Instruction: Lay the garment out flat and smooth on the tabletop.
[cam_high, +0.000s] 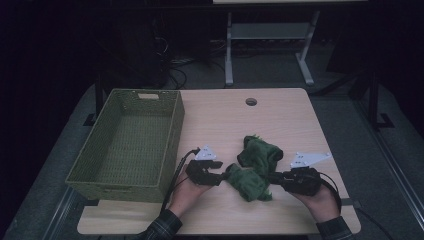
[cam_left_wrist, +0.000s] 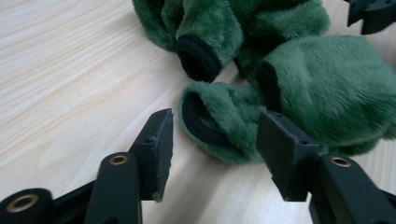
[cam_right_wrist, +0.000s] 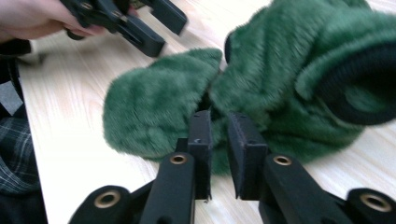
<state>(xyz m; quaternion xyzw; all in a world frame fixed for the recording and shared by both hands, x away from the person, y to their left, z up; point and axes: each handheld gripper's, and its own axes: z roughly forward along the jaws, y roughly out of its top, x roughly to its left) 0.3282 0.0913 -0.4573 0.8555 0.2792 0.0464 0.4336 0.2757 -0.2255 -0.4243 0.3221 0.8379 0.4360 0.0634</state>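
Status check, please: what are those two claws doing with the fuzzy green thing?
Left gripper open, at a cuffed sleeve end. Right gripper nearly closed against green plush garment; grip unclear. Green basket waits alongside. Nothing in the way.

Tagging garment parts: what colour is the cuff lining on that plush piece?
Black, inside the green plush garment's cuff; clearest in the left gripper view.

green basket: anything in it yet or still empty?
Empty. The high view shows the green basket with its bare woven floor; the green plush garment lies crumpled on the table, between the left gripper and right gripper.
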